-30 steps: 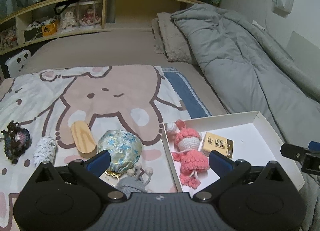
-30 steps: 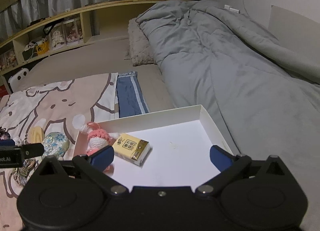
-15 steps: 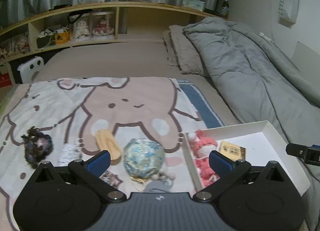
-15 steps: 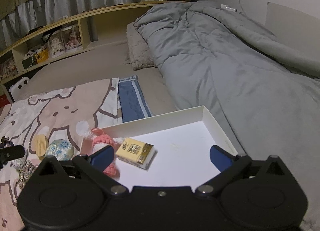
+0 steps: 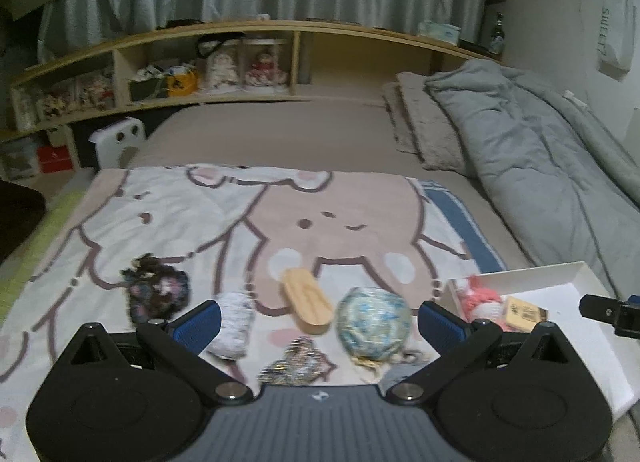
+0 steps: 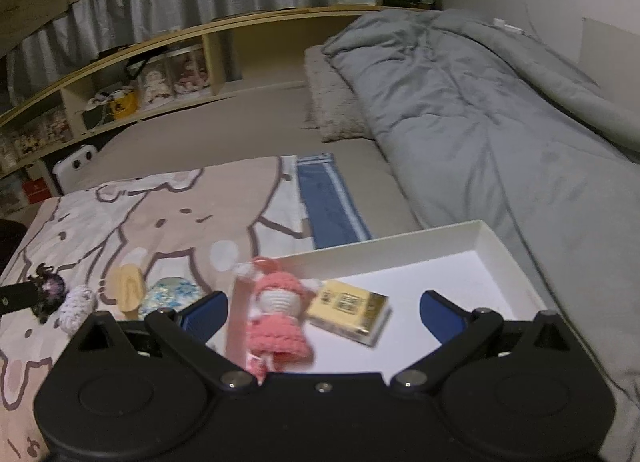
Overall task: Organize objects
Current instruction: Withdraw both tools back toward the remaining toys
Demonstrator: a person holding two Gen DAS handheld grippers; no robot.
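Our left gripper (image 5: 320,320) gapes wide above the floral pouch (image 5: 373,322); our right gripper (image 6: 322,312) spreads wide over the pink doll (image 6: 278,324).

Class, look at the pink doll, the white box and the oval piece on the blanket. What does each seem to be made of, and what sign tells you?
Pink doll: crocheted yarn, matte, with a bumpy stitched surface.
White box: probably cardboard, smooth and matte, with thin, straight, folded walls.
Oval piece: likely wood, pale tan with faint grain lines and an unpainted look; blur leaves this uncertain.
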